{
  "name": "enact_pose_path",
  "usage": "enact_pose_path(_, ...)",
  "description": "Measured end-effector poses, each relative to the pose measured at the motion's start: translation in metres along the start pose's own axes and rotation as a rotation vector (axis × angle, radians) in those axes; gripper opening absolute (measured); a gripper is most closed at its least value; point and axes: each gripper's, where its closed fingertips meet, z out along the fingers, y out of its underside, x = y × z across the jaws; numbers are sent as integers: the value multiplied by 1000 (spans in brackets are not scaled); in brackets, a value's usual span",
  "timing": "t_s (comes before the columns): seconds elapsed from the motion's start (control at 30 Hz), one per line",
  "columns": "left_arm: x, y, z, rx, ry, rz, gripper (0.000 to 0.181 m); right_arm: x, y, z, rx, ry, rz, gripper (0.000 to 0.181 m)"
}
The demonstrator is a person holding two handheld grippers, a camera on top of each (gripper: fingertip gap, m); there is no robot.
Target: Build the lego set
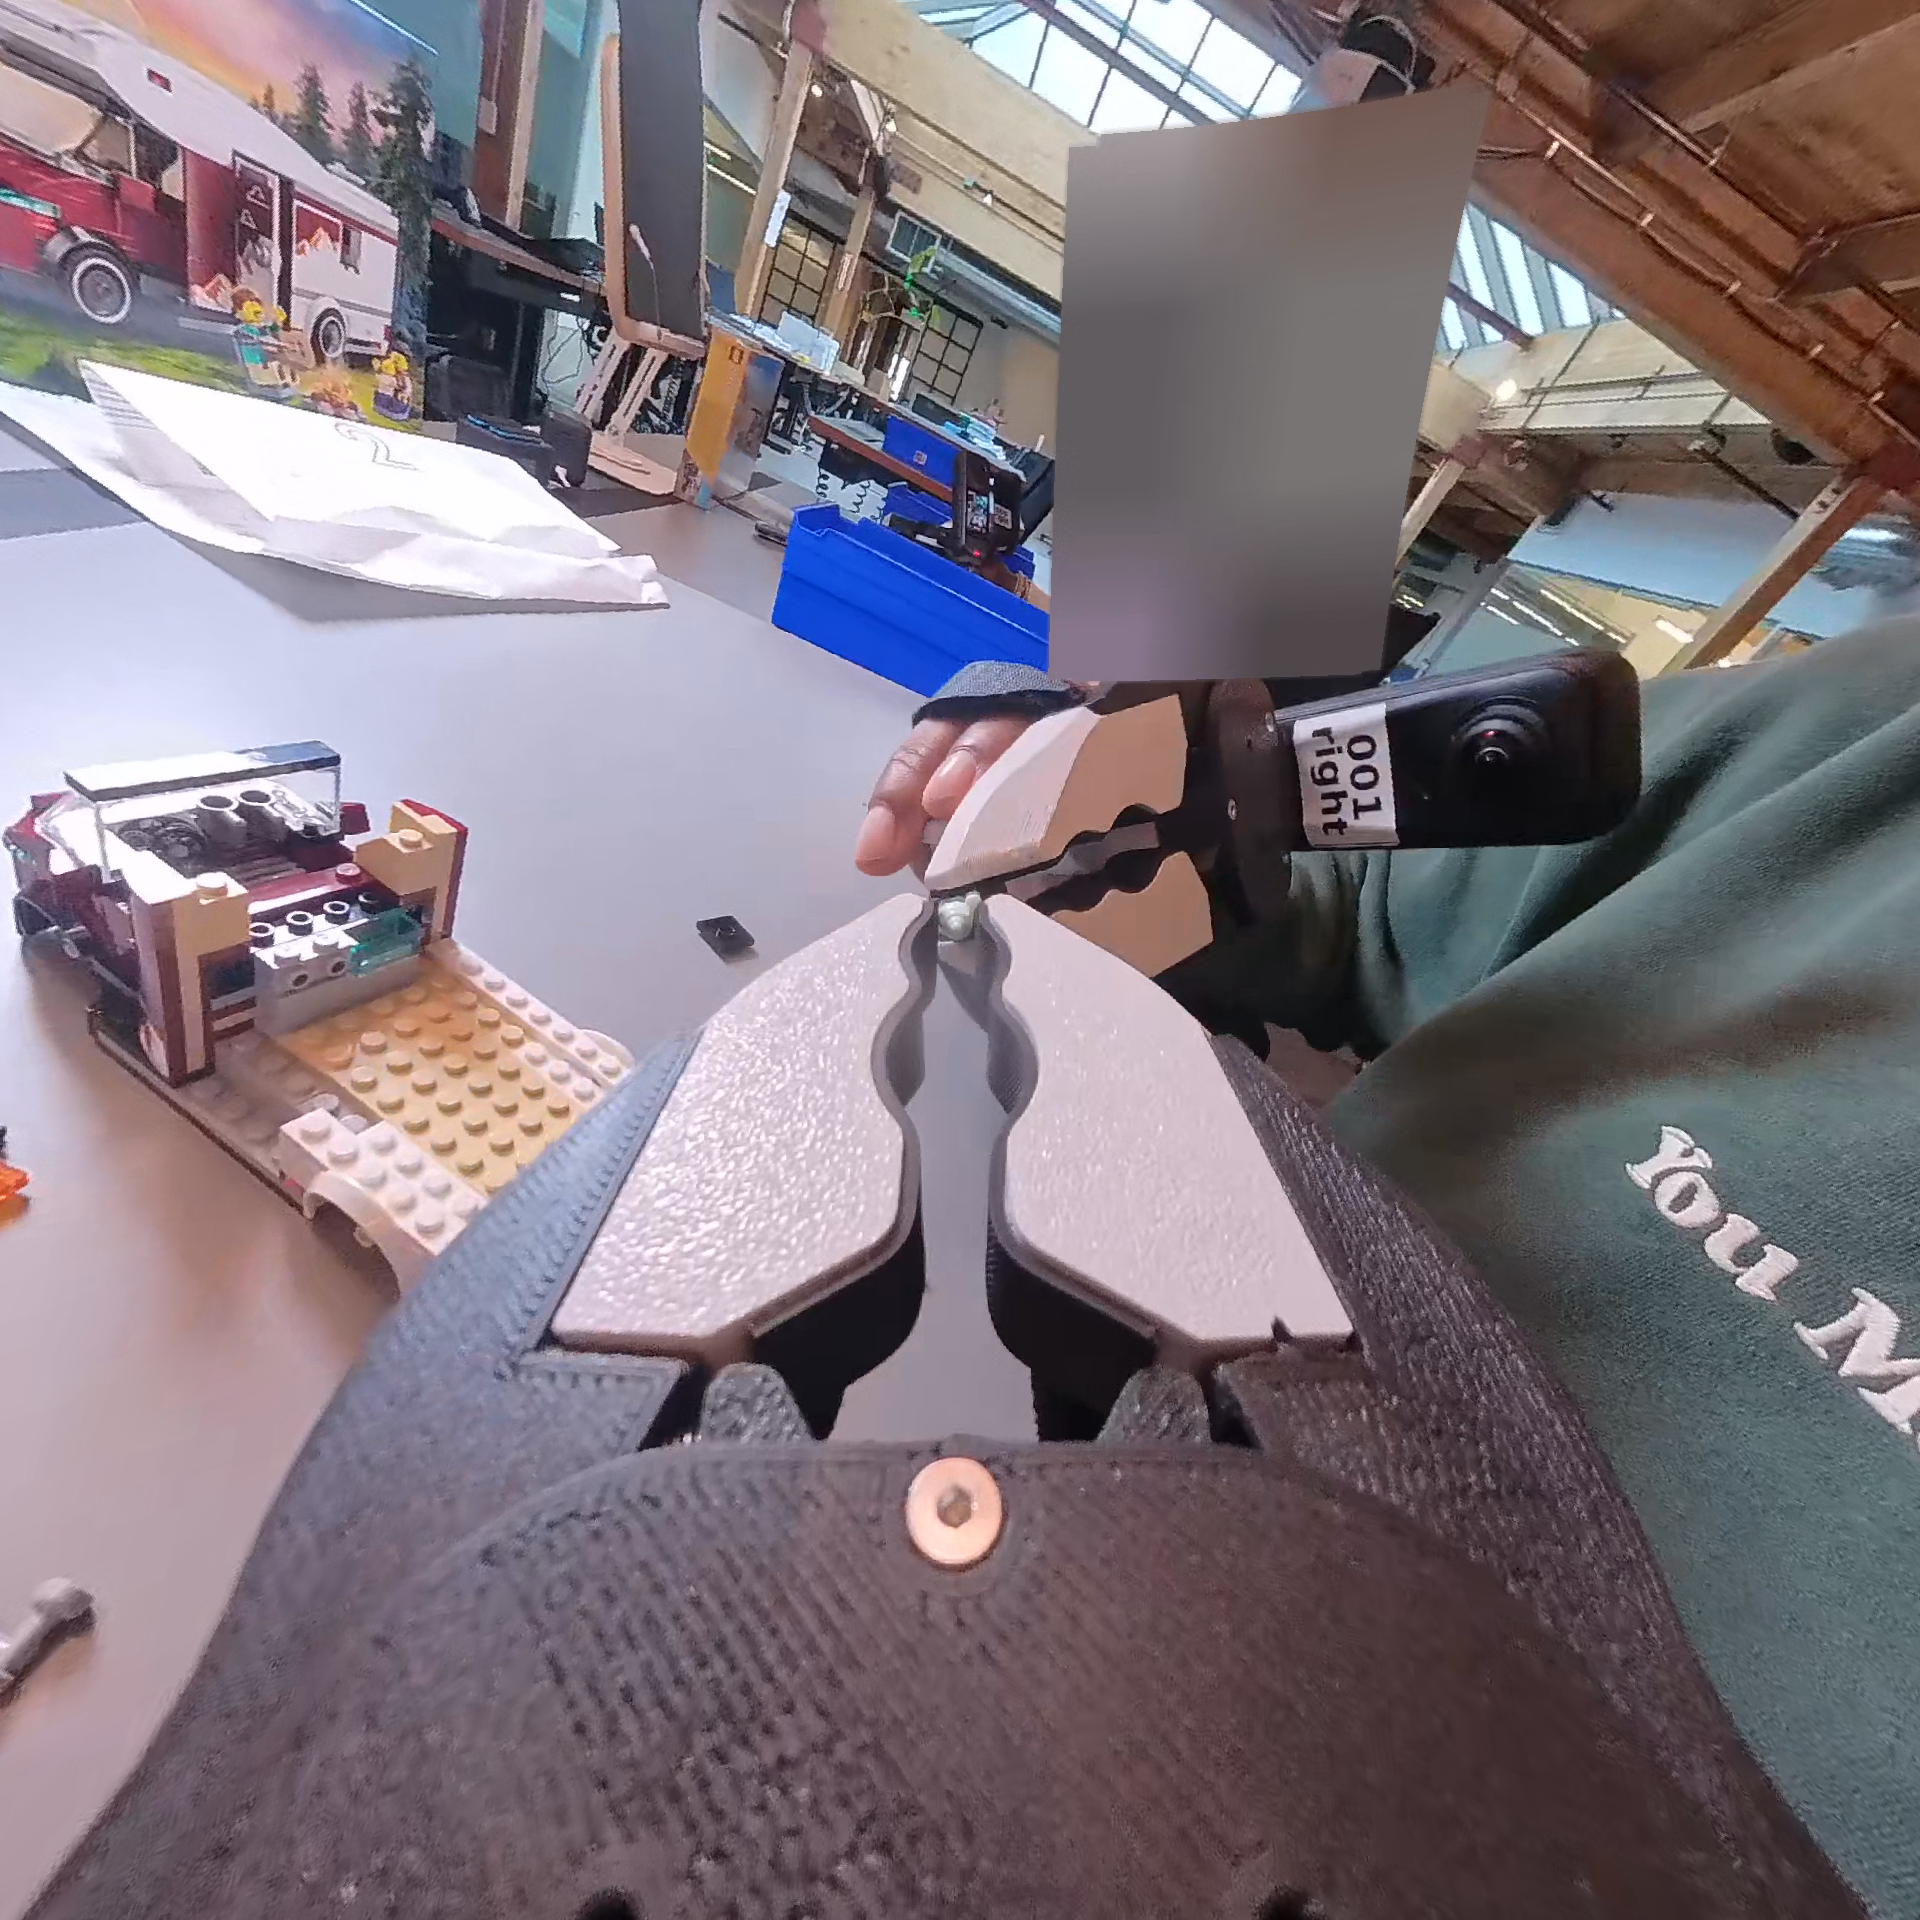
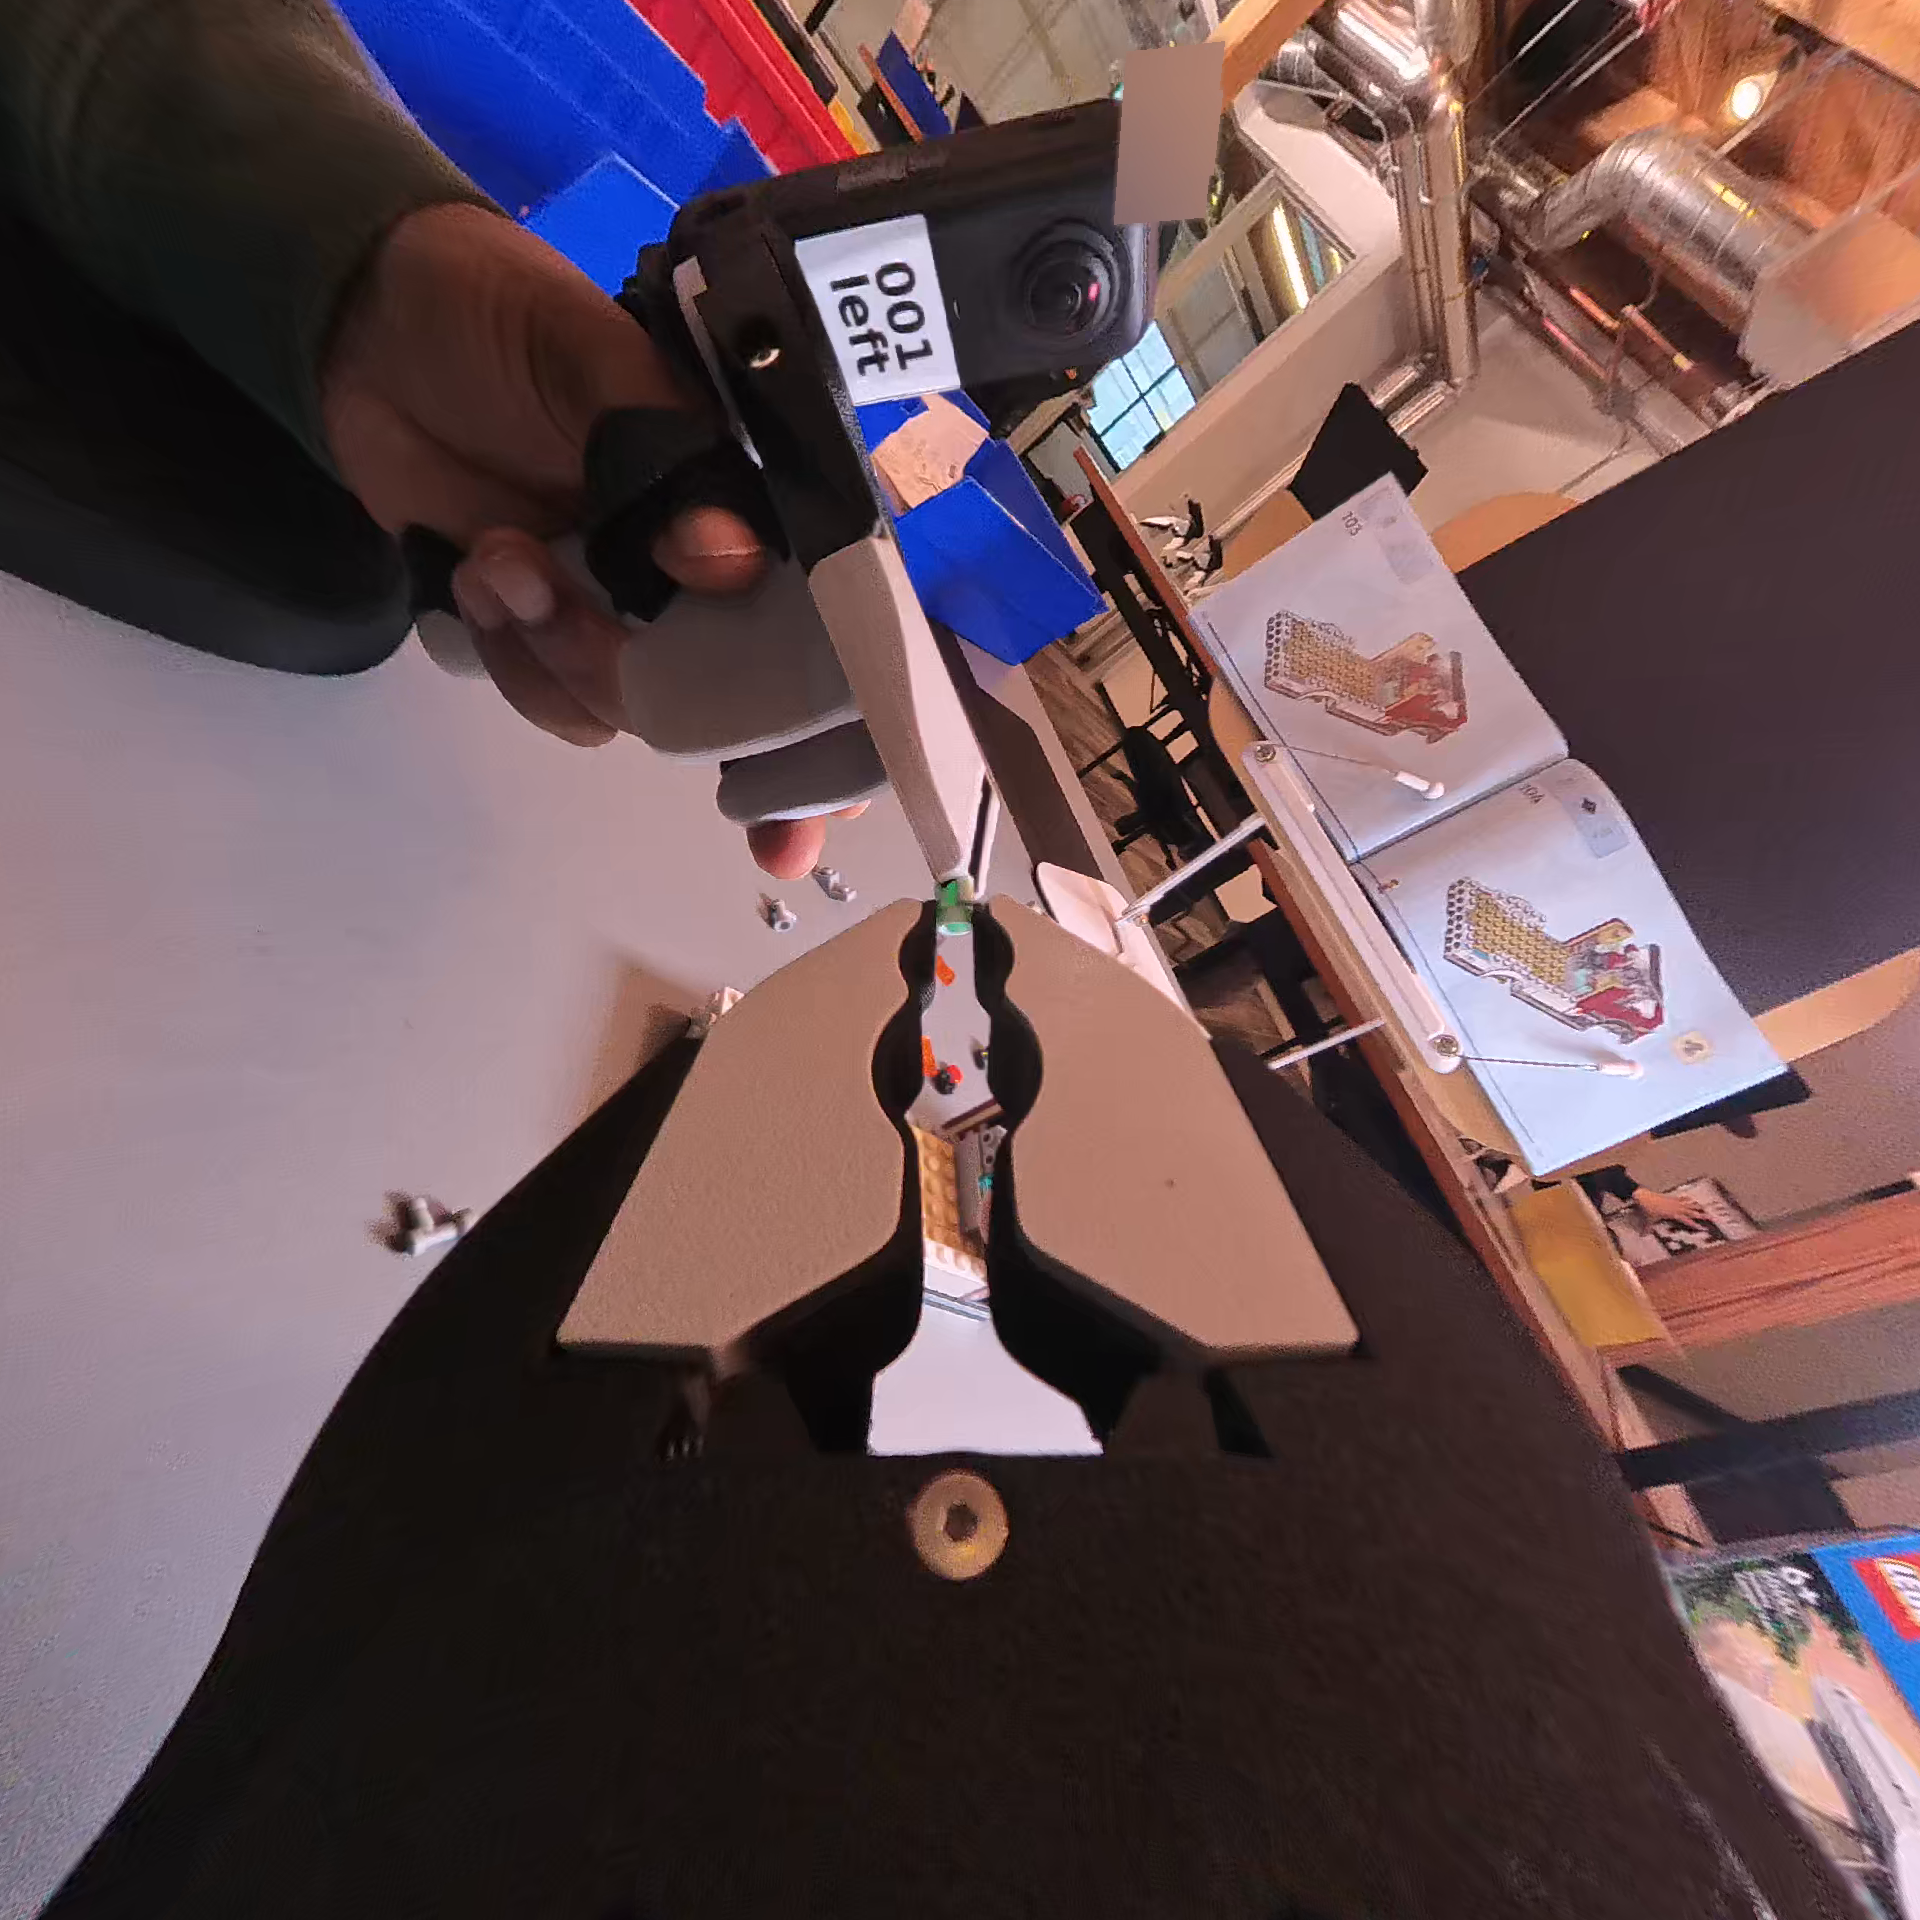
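My left gripper (image 1: pixel 956 916) is shut on a small pale green piece (image 1: pixel 958 921), held in the air above the grey table. My right gripper (image 1: pixel 935 888) comes in from the right, and its shut tips meet the same piece from above. In the right wrist view, my right gripper (image 2: pixel 954 920) pinches the small green piece (image 2: pixel 953 914), and the left gripper (image 2: pixel 951 875) touches its pale top end. The half-built camper van (image 1: pixel 312 997) has dark red walls and a tan studded floor, and stands on the table at the left.
A small black piece (image 1: pixel 725 933) lies near the van. Grey connector pieces (image 2: pixel 421 1226) and orange bits (image 1: pixel 10 1184) are scattered about. A white paper bag (image 1: pixel 364 488), the set's box (image 1: pixel 187 208) and blue bins (image 1: pixel 904 603) stand farther back. An open instruction booklet (image 2: pixel 1455 831) is propped up at the right. My left and right fingertips are right by each other. From either gripper's tips it is about 15 centimeters to the half-built camper van (image 1: pixel 312 997).
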Motion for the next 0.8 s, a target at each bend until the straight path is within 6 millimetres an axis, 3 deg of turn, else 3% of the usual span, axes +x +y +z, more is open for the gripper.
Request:
enact_pose_path(0.2,-4,5,0,-50,-23,50,6,-3,5,2,-17,-9,5,7)
enact_pose_path(0.53,-4,15,5,-204,-4,294,6,-14,12,0,33,-255,476,8)
enact_pose_path(0.8,0,17,9,-211,6,364,6,-15,10,-6,84,-374,654,8)
